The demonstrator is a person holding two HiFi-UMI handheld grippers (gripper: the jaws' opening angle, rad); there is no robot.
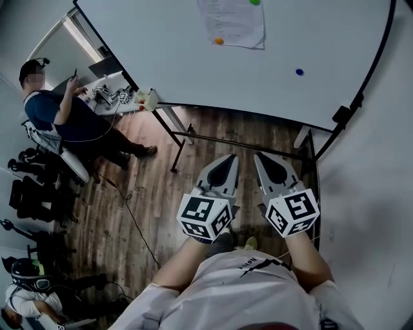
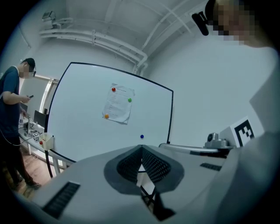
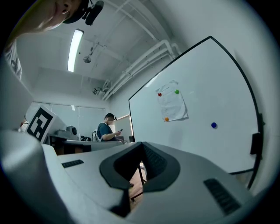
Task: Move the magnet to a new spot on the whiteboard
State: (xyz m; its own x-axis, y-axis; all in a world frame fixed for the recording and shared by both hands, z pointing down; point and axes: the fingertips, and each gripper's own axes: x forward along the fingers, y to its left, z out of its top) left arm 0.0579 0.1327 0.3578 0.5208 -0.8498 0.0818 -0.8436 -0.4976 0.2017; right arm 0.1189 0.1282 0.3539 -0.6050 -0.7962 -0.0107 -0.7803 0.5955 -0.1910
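1. The whiteboard stood upright on a black frame over a wood floor. It filled the top of the head view.
2. One person was off the board's left edge, beside a cluttered table, facing away from the board.
3. The left tongs were clenched with the tips together and nothing between them. They were held low in front of the holder, pointing at the board's lower edge and well clear of it.
4. The right tongs were likewise clenched and empty. They sat just beside the left ones and were also well apart from the board.
5. A paper sheet hung in the board's upper middle, slightly crooked.
6. A small pale box sat at the board's lower left corner, and a black clamp sat on its right edge low down.
7. The blue magnet sat alone on bare board. It was below and right of the sheet, nearer the right edge and lower edge, and neither set of tongs touched it.
8. The orange magnet was on the sheet's lower left corner.
9. The green magnet was on the sheet's upper right corner.
10. The red magnet was on the sheet's upper left corner, seen only in the two gripper views.
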